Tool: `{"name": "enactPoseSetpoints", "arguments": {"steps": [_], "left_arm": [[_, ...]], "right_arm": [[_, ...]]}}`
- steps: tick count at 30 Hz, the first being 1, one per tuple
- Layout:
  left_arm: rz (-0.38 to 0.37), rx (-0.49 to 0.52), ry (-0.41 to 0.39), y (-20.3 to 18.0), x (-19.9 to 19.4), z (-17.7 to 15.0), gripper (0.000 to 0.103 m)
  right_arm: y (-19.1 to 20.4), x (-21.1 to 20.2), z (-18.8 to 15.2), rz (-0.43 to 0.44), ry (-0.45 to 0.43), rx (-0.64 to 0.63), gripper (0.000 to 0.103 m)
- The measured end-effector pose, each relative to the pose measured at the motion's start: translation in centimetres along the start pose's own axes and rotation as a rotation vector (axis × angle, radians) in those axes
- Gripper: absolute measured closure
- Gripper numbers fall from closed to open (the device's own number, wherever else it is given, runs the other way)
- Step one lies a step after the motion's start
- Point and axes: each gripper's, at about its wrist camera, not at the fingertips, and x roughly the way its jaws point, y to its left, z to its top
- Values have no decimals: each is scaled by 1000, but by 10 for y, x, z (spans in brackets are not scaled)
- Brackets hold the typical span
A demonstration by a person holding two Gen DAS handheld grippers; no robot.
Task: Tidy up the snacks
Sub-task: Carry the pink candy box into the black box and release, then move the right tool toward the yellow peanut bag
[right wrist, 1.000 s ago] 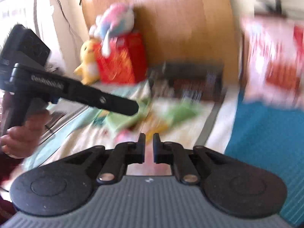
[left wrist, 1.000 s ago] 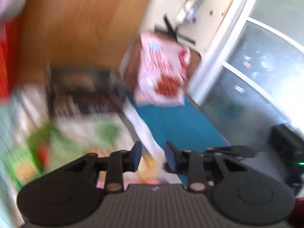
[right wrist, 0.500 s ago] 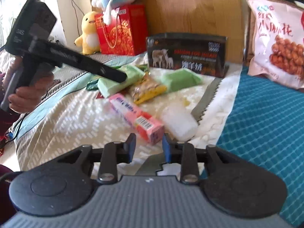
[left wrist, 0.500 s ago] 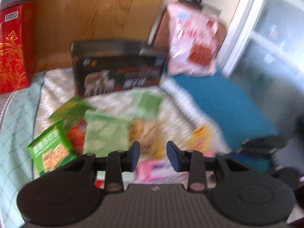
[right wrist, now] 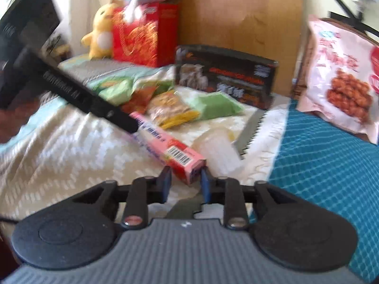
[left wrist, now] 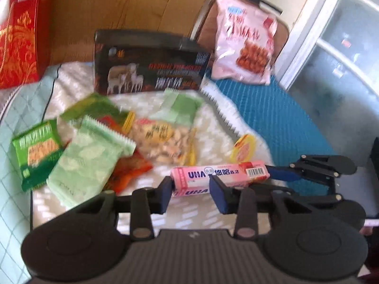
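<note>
A pink candy box [left wrist: 220, 177] lies lengthwise on the white patterned blanket [left wrist: 213, 127], in front of a heap of snack packets. My left gripper [left wrist: 190, 189] hovers over the box's left end. Its jaws are opening and its pads press on nothing. In the right wrist view one of its fingers [right wrist: 94, 101] reaches the far end of the pink candy box [right wrist: 165, 146]. My right gripper [right wrist: 184, 179] has its jaws closing, with the box's barcode end just between its fingertips. I see no firm grip.
The heap holds pale green packets [left wrist: 90, 158], a dark green biscuit pack [left wrist: 38, 151], a peanut bag [left wrist: 163, 139] and a small yellow cup [left wrist: 244, 151]. Behind stand a black box [left wrist: 146, 68], a red gift bag [left wrist: 19, 37] and a big pink bag [left wrist: 246, 40]. A teal mat [right wrist: 319, 165] lies right.
Both grippers have tipped down and sunk toward the snacks. The right jaws went from shut to apart and now sit at the pink box's end. The left jaws stand slightly wider.
</note>
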Motion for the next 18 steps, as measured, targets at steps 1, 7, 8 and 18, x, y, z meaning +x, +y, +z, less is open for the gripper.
{"name": "enactPoseSetpoints", "arguments": {"steps": [1,7,8,18], "left_arm": [[-9,-1,-23,0,-7,4,68],[16,2,-198,-1,-24,71,68],[26,2,-222,2,-21,85,68],[146,-92,-214,55,68,169,70]], "right_arm": [[-4,-5,6,6,-27,16,75],[-24,3,71,-63,-194,-74,73],[-32,11,85,-77,-219,-79,72],[-113,141,146,-81,-132,53,71]]}}
